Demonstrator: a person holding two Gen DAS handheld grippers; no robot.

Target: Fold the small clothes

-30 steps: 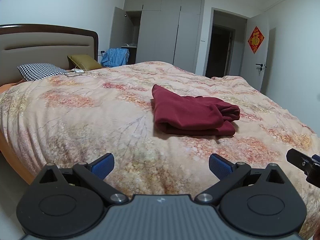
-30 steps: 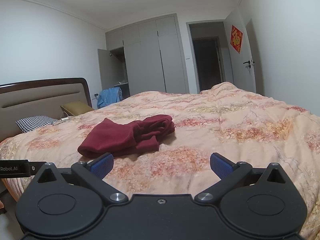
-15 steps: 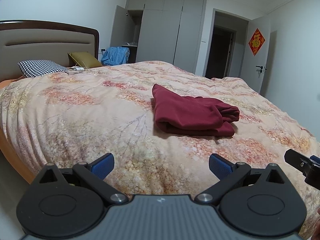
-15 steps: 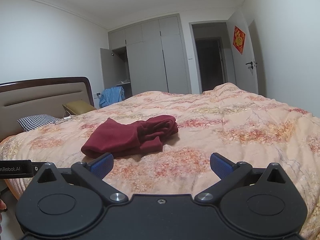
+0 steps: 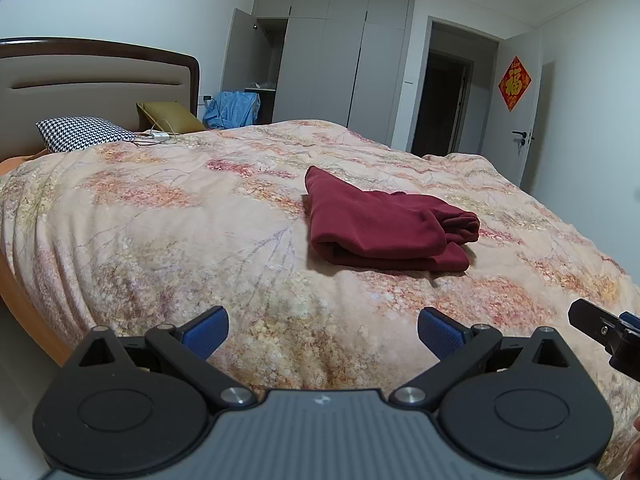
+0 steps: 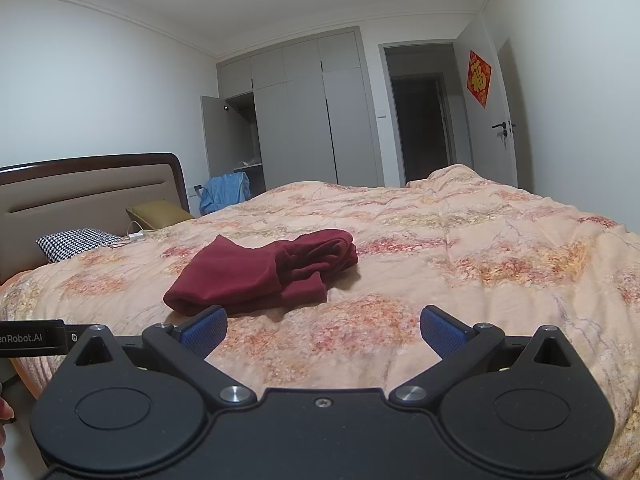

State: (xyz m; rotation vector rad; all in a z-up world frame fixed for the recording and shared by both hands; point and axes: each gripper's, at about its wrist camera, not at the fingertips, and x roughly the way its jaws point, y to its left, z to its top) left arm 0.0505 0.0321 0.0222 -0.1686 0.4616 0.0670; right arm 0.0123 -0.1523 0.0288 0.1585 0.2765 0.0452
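- Maroon garment (image 5: 384, 232) sits centre frame in the left wrist view and centre-left in the right wrist view, on the floral duvet (image 5: 180, 240). It is folded into a rough rectangle, several layers thick.
- The fold is not clean: the right end is bunched, with a lower layer sticking out past the top layer at the lower right corner.
- Left gripper (image 5: 322, 326) is at bottom frame, fingers spread wide, nothing held, short of the cloth and not touching it.
- Right gripper (image 6: 322, 326) is the same: fingers apart, empty, with the garment just beyond its left fingertip (image 6: 204, 328) in that view.
- Judgement: folding looks nearly done; what remains is a tidy-up or one last fold.
- To do it well: approach low, pinch the bunched right end through all layers, not only the top one.
- Pin the near folded edge with the left tool while the right one pulls the end square.
- Risk: the duvet is soft and wrinkled, so a deep pinch may grab bedding along with the cloth.
- Checked pillow (image 5: 84, 138) and headboard (image 5: 100, 76) at upper left are well clear.
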